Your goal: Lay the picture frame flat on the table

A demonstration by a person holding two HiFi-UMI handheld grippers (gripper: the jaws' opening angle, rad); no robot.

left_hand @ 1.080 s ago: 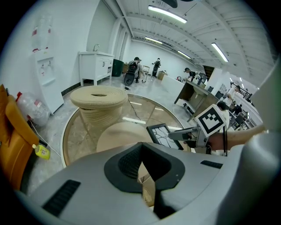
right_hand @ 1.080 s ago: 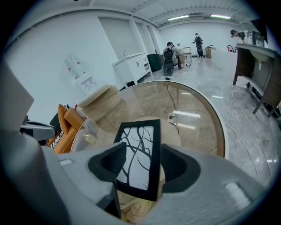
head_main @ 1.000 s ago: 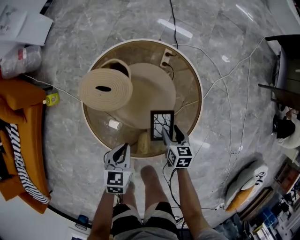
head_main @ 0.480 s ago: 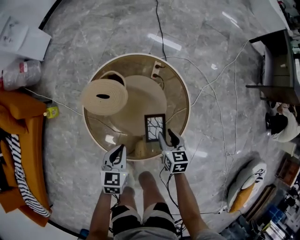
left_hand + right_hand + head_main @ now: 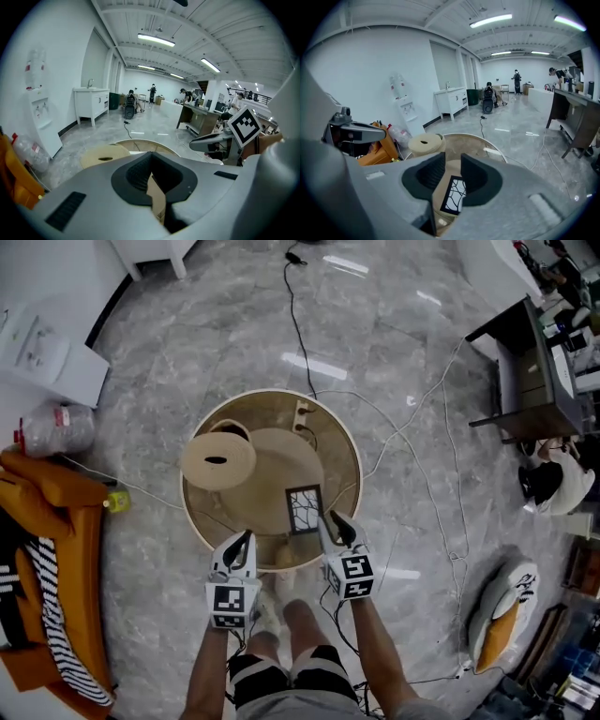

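The picture frame point(image 5: 303, 509), black-edged with a white branch pattern, lies flat on the round glass table point(image 5: 347, 457) near its front edge. It also shows in the right gripper view, where the frame point(image 5: 457, 194) lies beyond the jaws. My right gripper point(image 5: 335, 523) hovers just off the frame's lower right corner. Its jaws are closing with a gap between them and nothing in it point(image 5: 452, 173). My left gripper point(image 5: 245, 540) hangs at the table's front left edge, jaws together and empty point(image 5: 152, 180).
A cream disc-shaped object point(image 5: 217, 460) stands at the table's left. A power strip point(image 5: 302, 413) with cables lies at the back. An orange sofa point(image 5: 47, 512) is at left and a dark desk point(image 5: 520, 381) at right. The person's legs are below the grippers.
The right gripper has drawn back a little from the frame's edge and its jaws have narrowed. The head view has pulled up and away. The frame stays flat.
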